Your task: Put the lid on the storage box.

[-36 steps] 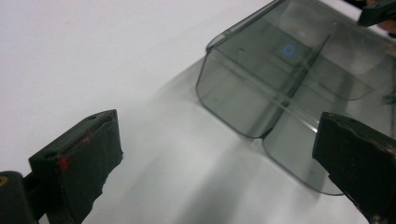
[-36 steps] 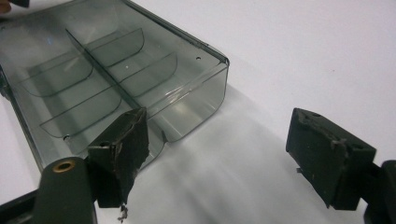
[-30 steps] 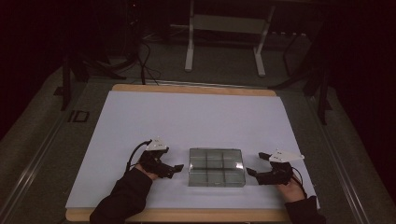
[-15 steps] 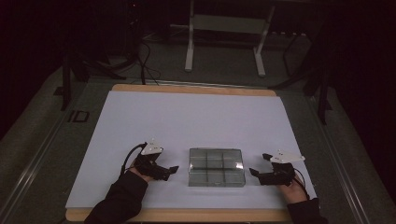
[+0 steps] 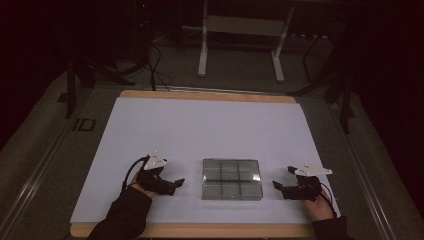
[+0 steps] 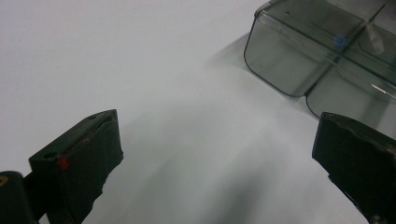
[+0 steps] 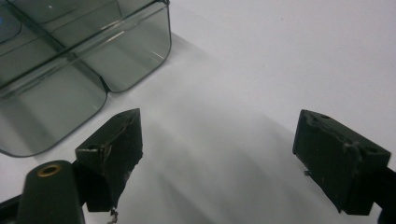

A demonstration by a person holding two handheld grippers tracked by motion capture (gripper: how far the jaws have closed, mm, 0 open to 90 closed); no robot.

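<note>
Clear divided box (image 5: pixel 231 178) btwn open grippers

In the high view, the clear box (image 5: pixel 231 179) near the front of the table (image 5: pixel 210 125) is too small and dim to tell whether its compartments hold anything. The person's forearms are cut off by the bottom edge below the box, and the room beyond the table is mostly lost in darkness.

In the left gripper view the box (image 6: pixel 322 56) runs off the top and right edges; a small blue ring (image 6: pixel 340 40) on its divider is too blurred to identify. In the right gripper view the box (image 7: pixel 79 60) is cropped by the top and left edges, its far compartments blurred.
</note>
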